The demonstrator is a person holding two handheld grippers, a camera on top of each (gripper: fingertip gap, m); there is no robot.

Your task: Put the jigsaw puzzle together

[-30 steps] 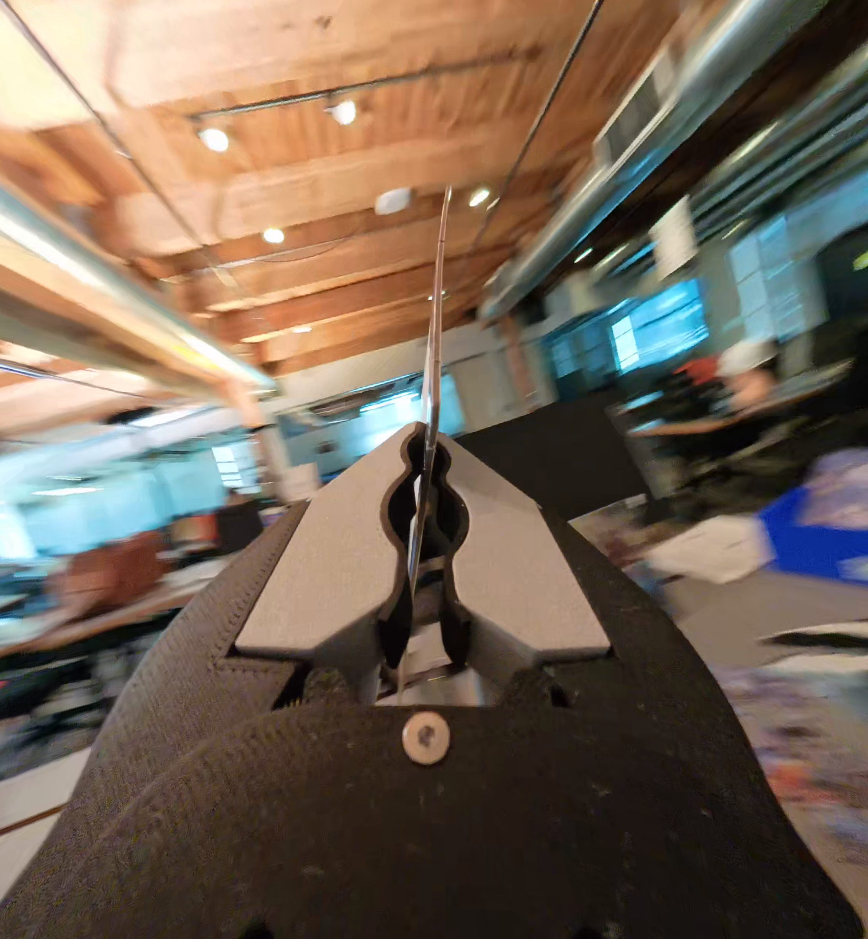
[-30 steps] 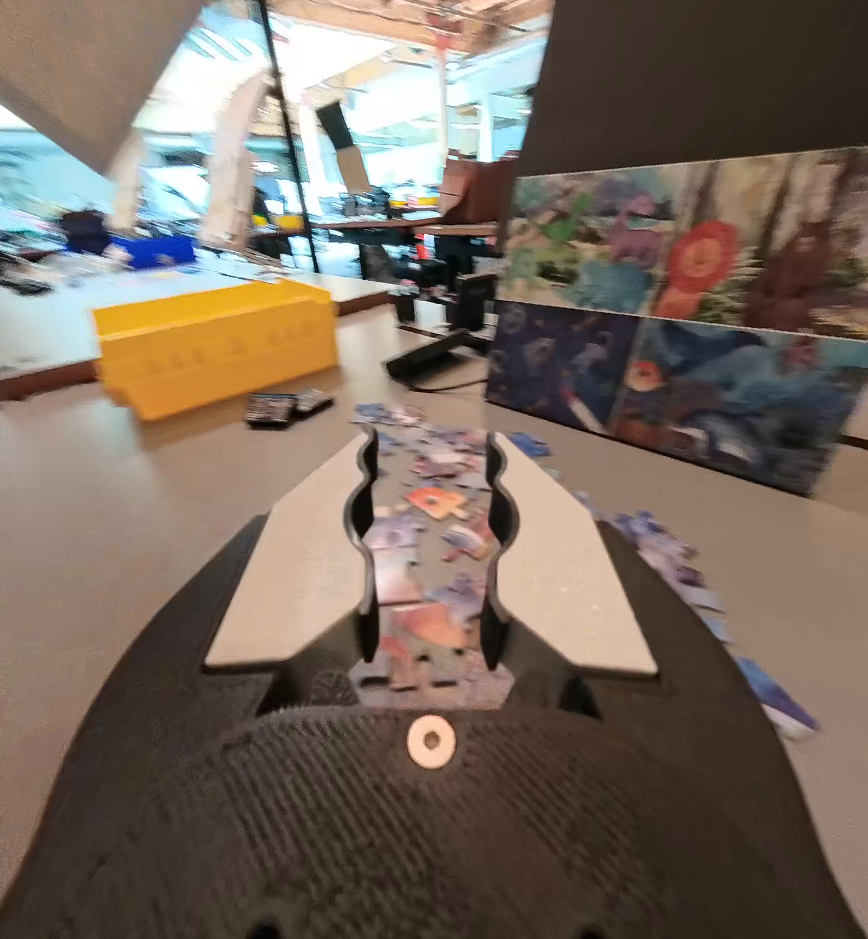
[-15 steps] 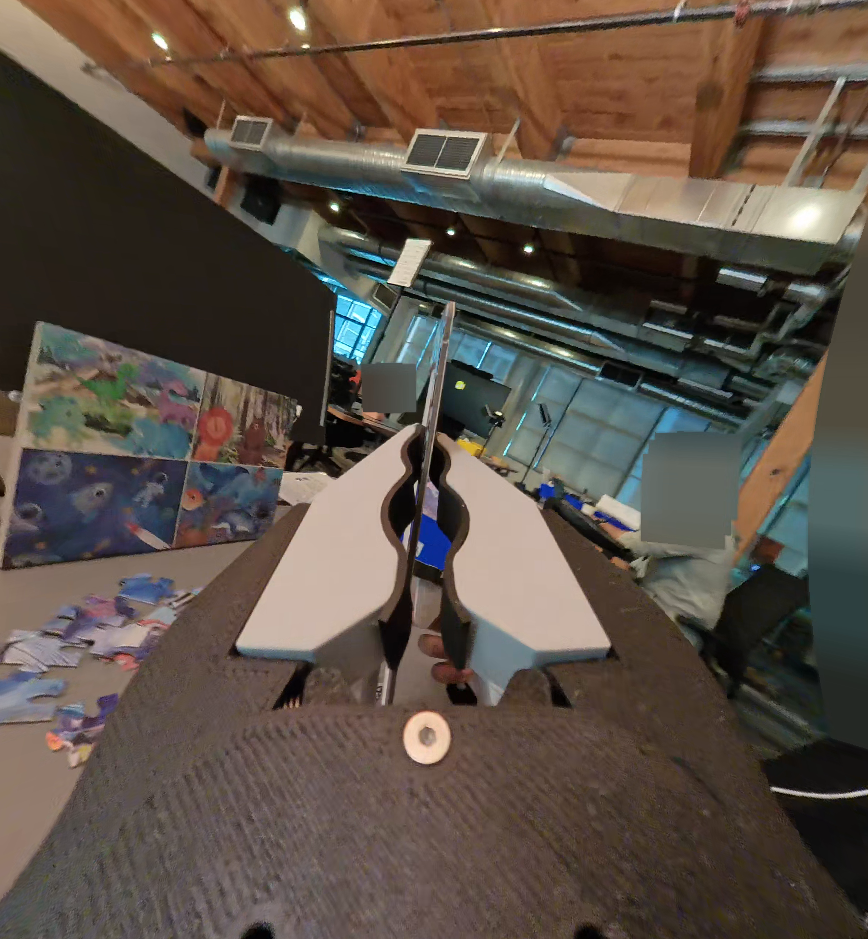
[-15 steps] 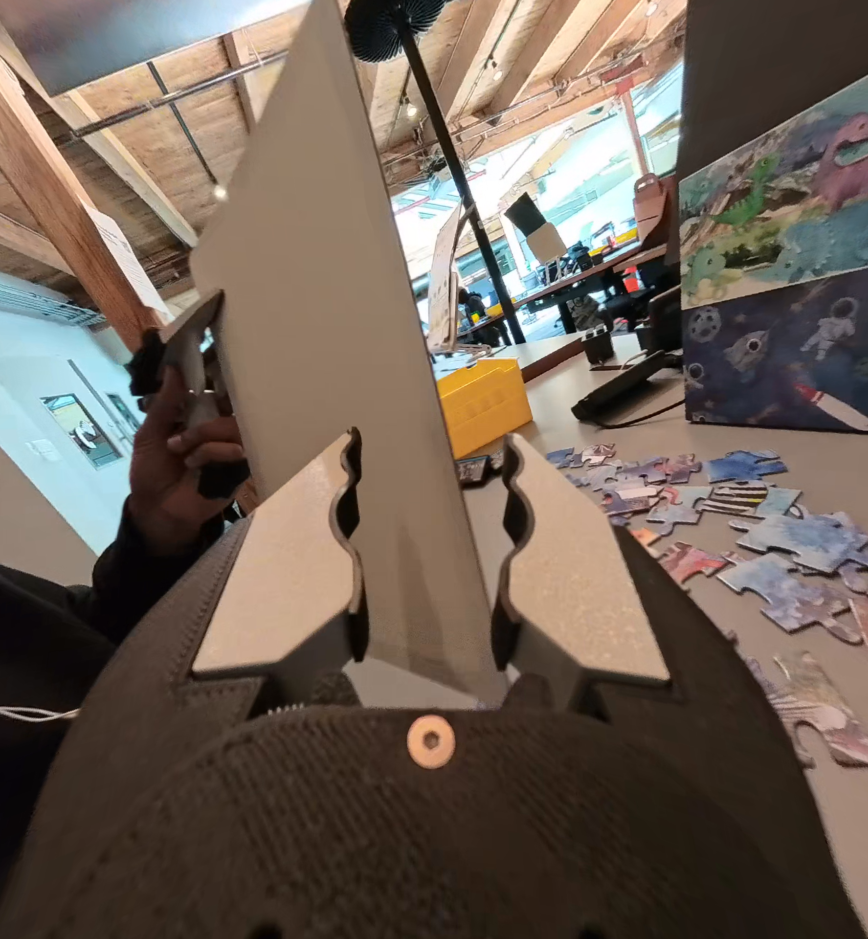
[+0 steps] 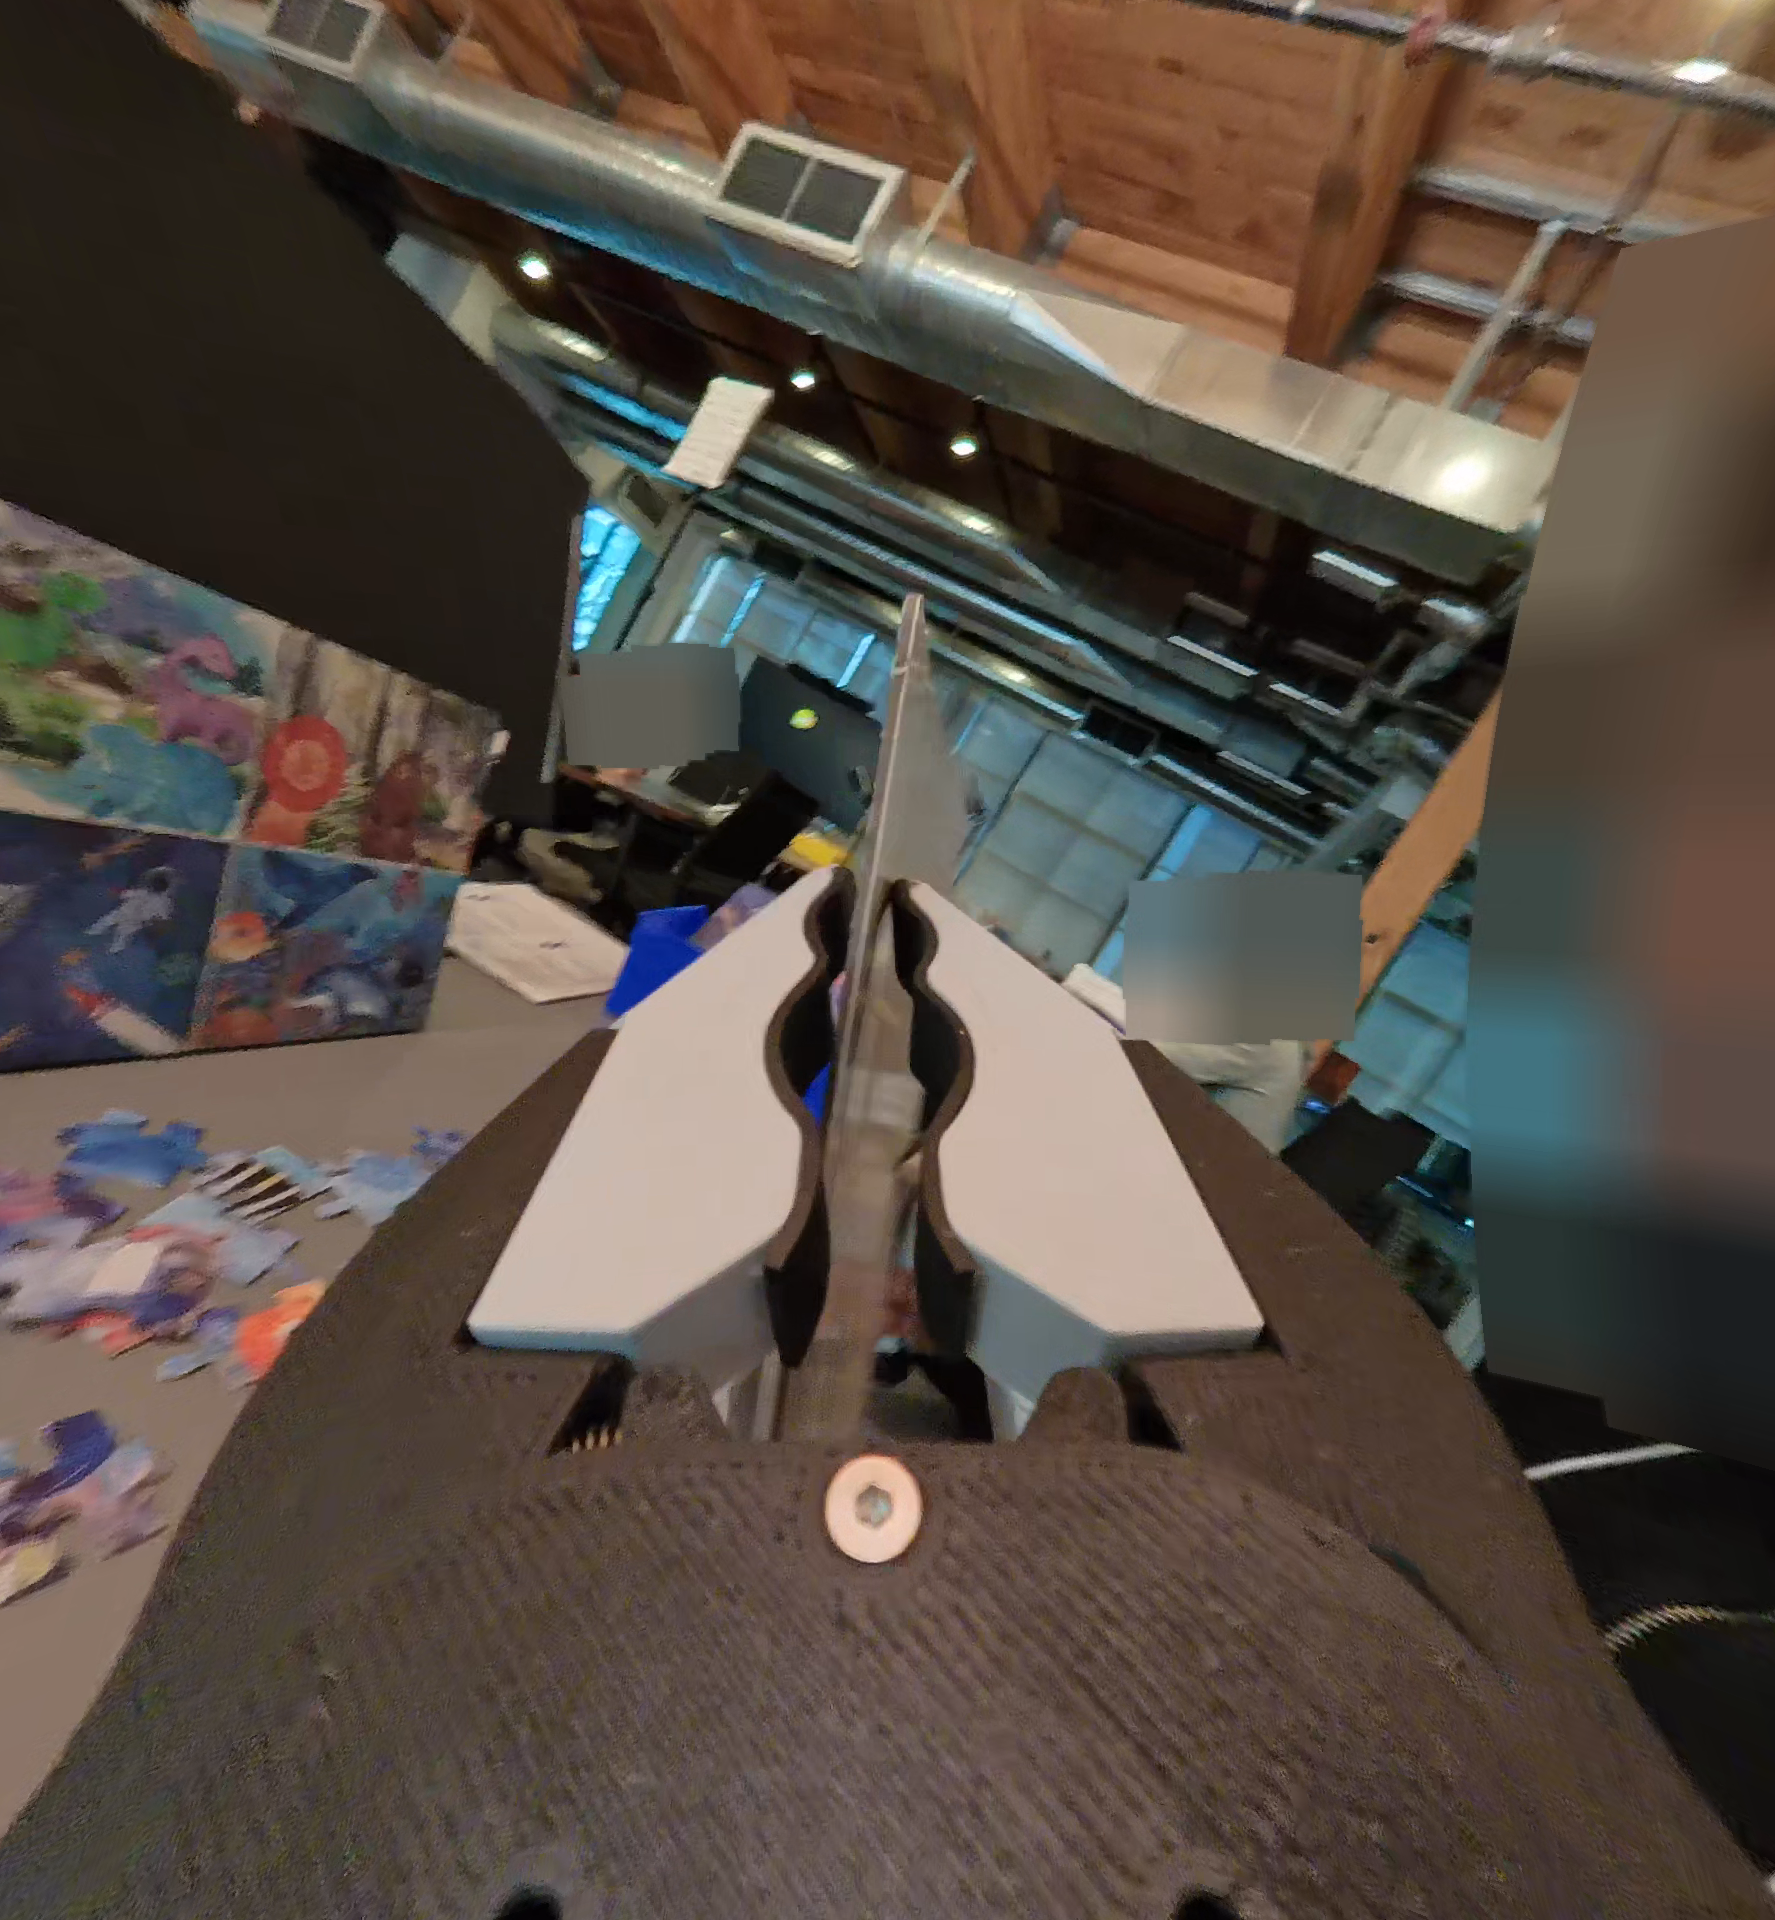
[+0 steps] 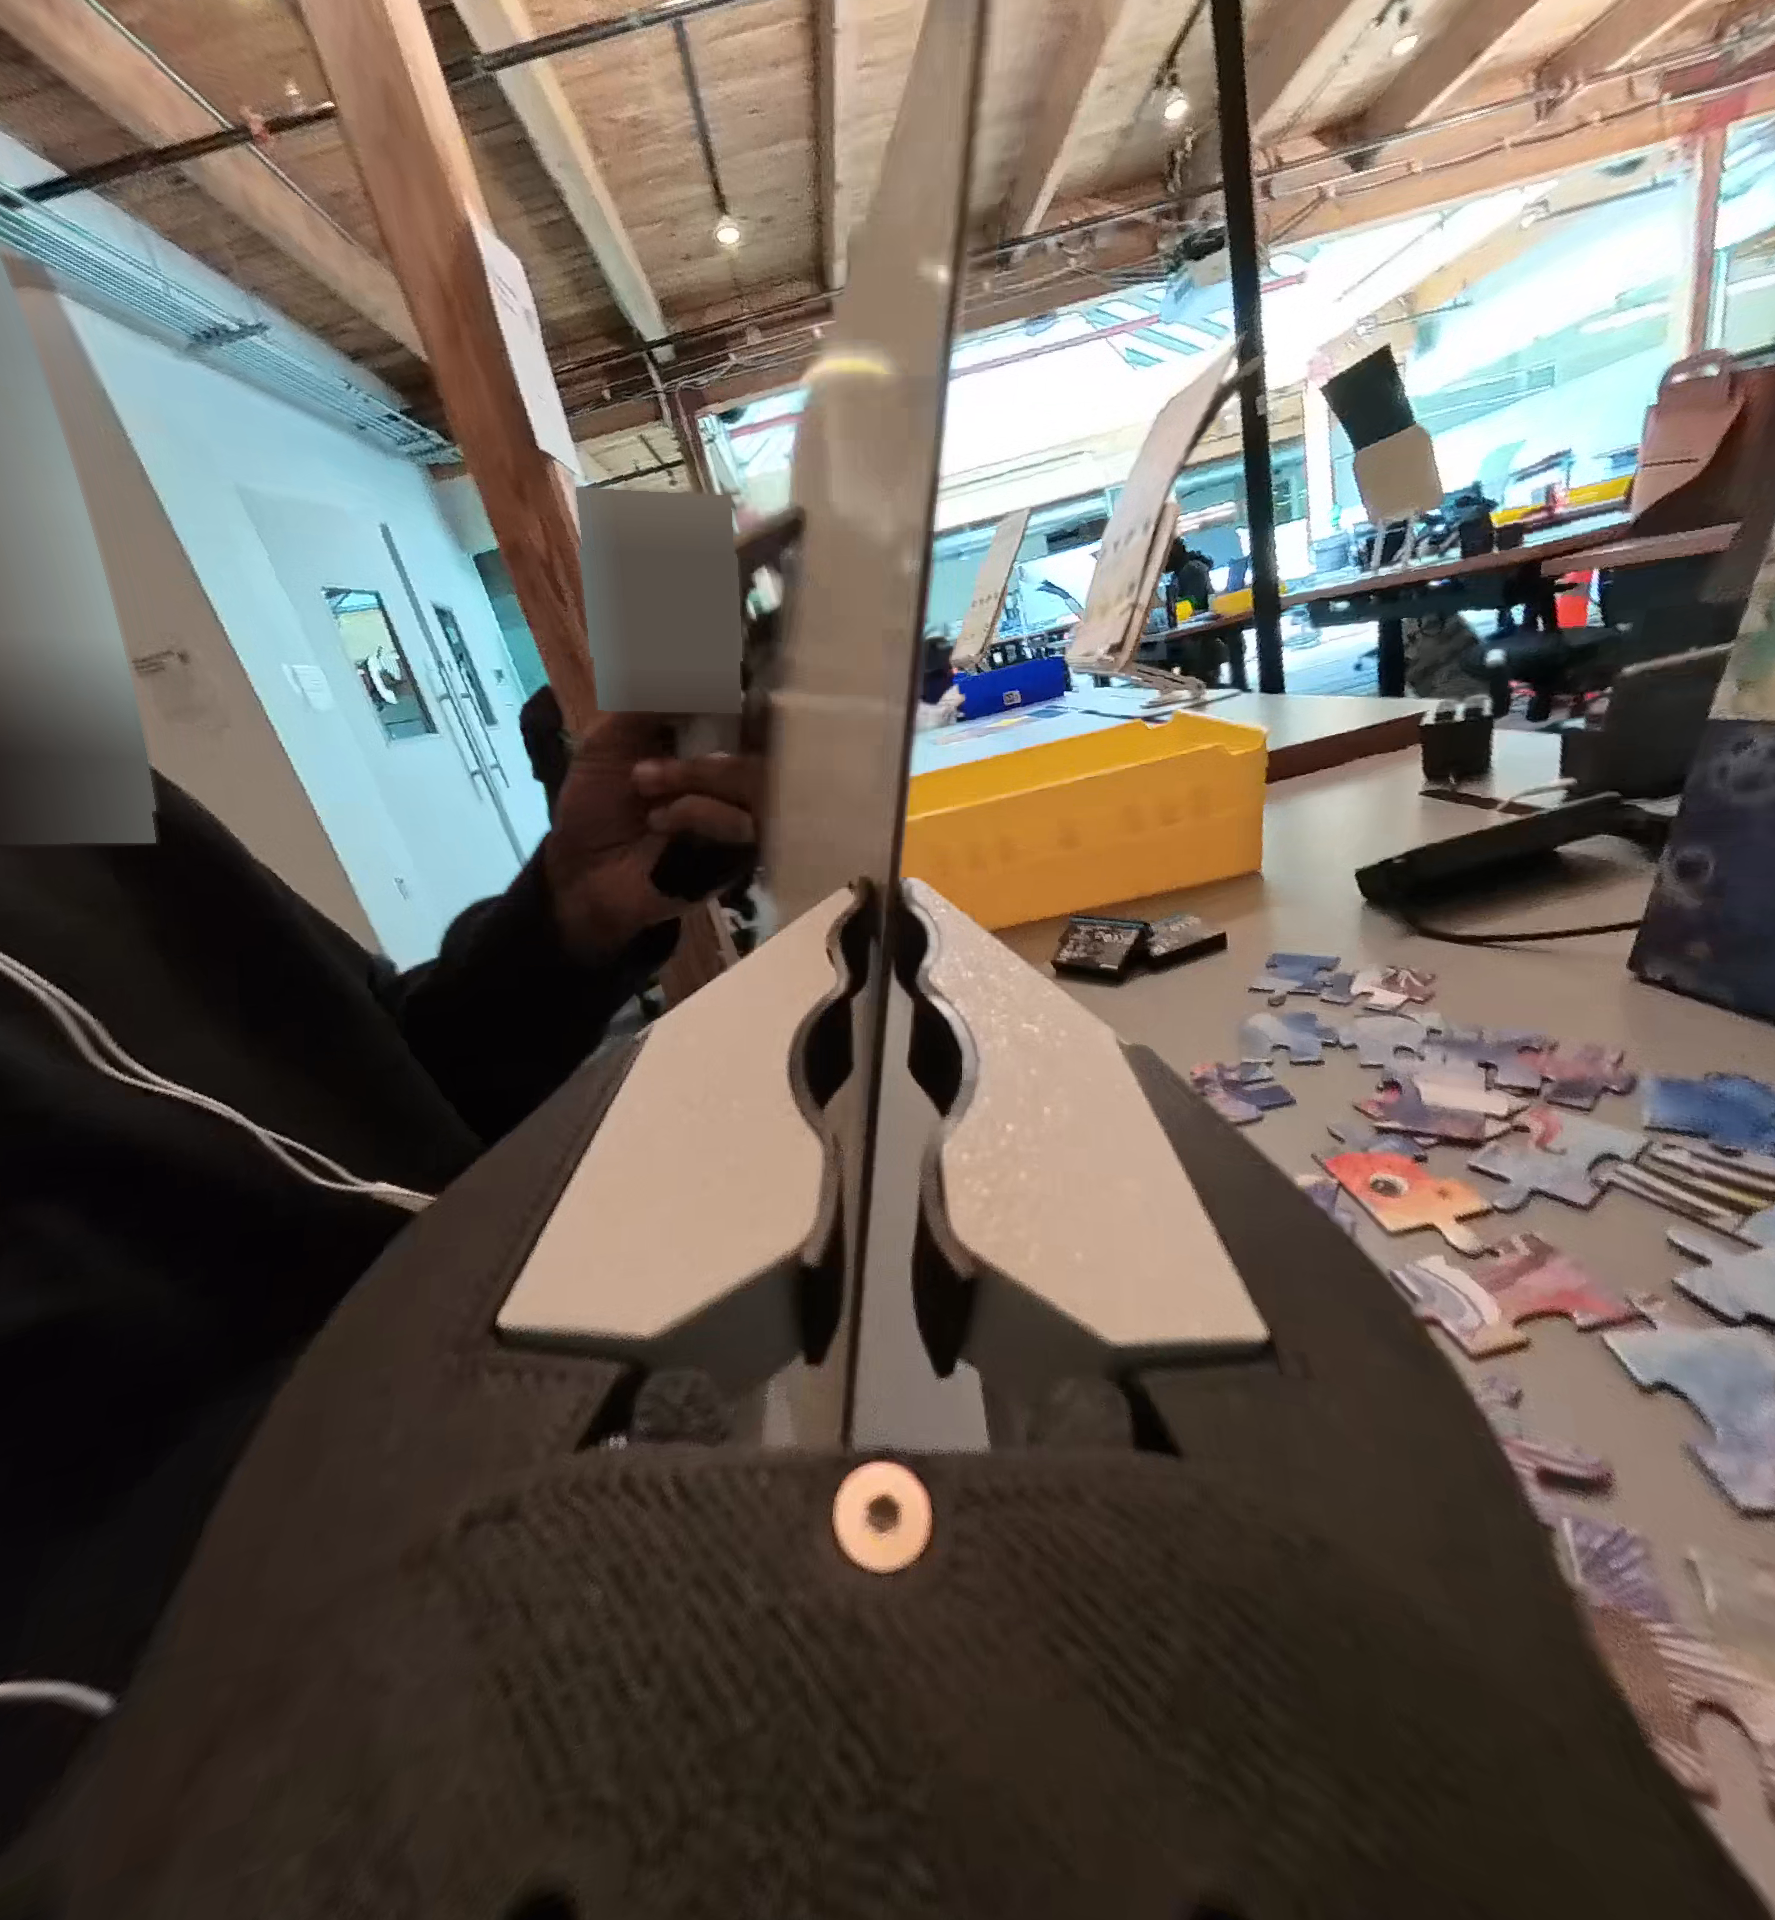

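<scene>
We see the left tool (image 5: 870,904) and the right tool (image 6: 885,902) each closed on the edge of a thin grey board (image 6: 862,582), held upright. Loose puzzle pieces (image 6: 1506,1174) lie scattered on the grey worktop (image 6: 1382,862), beside the picture box (image 5: 166,831).

I can read no writing here; the paper sheet (image 5: 719,430) hanging above my left gripper (image 5: 870,894) is too blurred to make out.
</scene>
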